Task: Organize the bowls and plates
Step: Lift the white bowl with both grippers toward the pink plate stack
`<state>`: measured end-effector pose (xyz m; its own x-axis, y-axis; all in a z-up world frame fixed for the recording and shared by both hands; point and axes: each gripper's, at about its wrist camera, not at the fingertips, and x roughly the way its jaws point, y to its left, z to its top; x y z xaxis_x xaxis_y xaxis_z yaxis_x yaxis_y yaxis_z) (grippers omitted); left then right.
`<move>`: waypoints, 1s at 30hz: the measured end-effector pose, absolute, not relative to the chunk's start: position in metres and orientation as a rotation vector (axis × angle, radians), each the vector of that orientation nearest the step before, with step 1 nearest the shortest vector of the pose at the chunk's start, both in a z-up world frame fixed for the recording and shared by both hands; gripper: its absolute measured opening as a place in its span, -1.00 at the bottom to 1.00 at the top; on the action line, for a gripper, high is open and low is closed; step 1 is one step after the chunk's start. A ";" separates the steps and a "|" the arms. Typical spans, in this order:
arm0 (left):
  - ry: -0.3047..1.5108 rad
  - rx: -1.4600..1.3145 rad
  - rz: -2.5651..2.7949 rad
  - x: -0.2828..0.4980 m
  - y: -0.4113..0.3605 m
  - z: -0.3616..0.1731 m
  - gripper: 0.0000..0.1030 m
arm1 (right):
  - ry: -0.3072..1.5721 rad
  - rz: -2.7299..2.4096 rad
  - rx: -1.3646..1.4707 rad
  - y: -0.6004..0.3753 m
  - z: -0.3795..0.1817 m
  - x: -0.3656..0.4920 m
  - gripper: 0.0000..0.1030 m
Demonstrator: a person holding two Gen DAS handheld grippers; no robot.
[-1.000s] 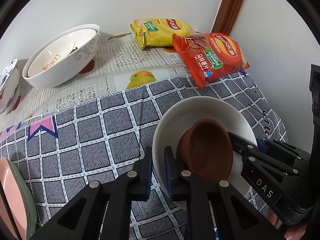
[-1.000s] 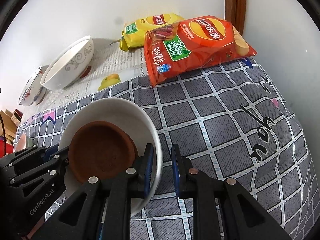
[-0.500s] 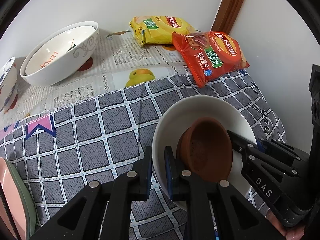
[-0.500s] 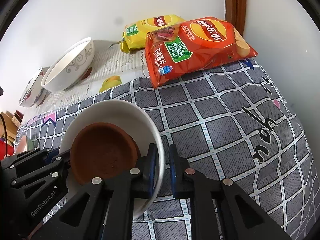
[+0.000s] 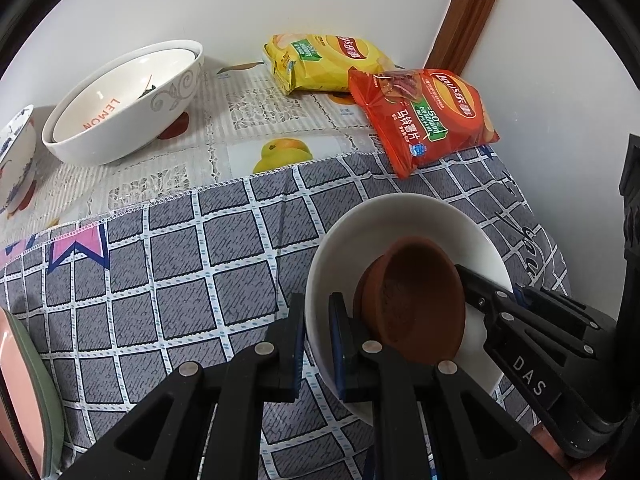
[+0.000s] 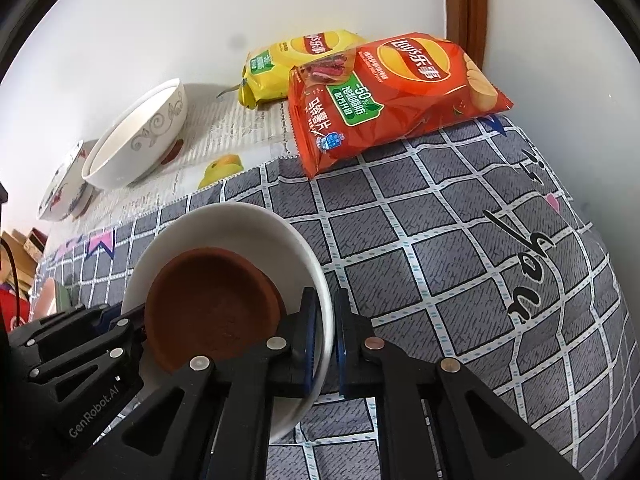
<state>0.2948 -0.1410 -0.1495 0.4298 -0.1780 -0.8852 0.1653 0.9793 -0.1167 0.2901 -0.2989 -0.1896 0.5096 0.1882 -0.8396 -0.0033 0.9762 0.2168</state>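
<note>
In the left wrist view, the left gripper [image 5: 318, 344] is closed on the left rim of the round white ceramic plate [image 5: 400, 220], so that this side cannot drop. The small brown clay bowl [image 5: 412, 304] sits tilted inside the plate, above the grey checked cloth [image 5: 180, 280] on the surface

In the right wrist view, the right gripper [image 6: 325, 340] is closing its jaws and already pinches the opposite rim of the plate. I judge that two grips keep the plate balanced, because the loose bowl can slide. The large white patterned bowls [image 6: 136, 140] stand far behind, probably the place for stacking
</note>
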 end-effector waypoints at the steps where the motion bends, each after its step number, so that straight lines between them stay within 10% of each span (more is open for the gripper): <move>1: 1.106 -0.014 -0.214 0.294 -0.141 -0.149 -0.78 | 1.028 0.116 0.197 -0.299 -0.189 0.289 -0.84; 30: 1.108 -0.017 -0.211 0.283 -0.134 -0.143 -0.83 | 1.014 0.122 0.254 -0.301 -0.180 0.276 -0.84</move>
<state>0.2833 -0.1336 -0.1428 0.4290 -0.1772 -0.8858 0.1606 0.9799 -0.1182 0.2763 -0.3005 -0.1805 0.5246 0.2174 -0.8231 0.0168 0.9640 0.2654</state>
